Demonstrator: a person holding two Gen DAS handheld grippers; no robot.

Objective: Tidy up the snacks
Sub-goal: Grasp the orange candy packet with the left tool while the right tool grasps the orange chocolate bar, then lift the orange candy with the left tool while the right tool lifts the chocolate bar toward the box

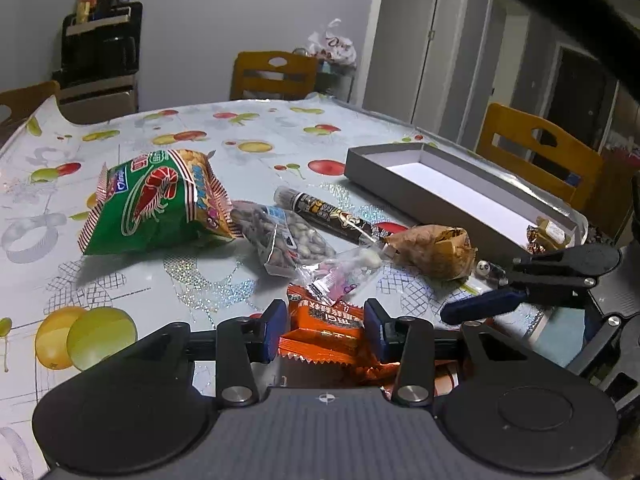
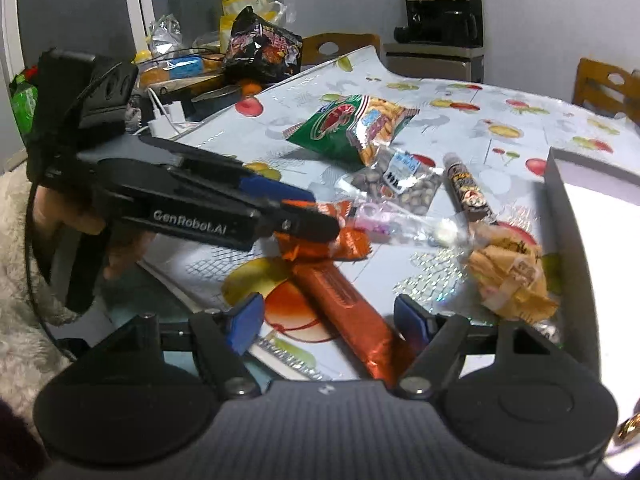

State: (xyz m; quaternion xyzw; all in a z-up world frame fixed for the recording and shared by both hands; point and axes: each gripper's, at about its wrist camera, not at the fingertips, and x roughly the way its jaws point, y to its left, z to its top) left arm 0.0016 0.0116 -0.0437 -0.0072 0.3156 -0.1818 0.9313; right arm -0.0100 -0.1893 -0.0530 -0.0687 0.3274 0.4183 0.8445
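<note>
Left wrist view: left gripper (image 1: 325,330) clamped on a small orange foil snack packet (image 1: 326,320) near the bench (image 1: 248,128) edge; open grey cardboard box (image 1: 460,184) almost bare, only gold-wrapped sweets (image 1: 546,234) in its near corner; green shrimp-cracker bag (image 1: 160,200), clear nut pouch (image 1: 284,240), dark tube (image 1: 332,214), brown paper wrap (image 1: 434,250) all unsorted. Right wrist view: right gripper (image 2: 328,324) spread wide, grasping nothing, straddling a long orange foil bar (image 2: 352,316). Judged barely begun.

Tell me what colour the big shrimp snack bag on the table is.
Mostly green, with a red shrimp and red-and-white striped edges: shrimp snack bag. Clearest in the left wrist view.
</note>
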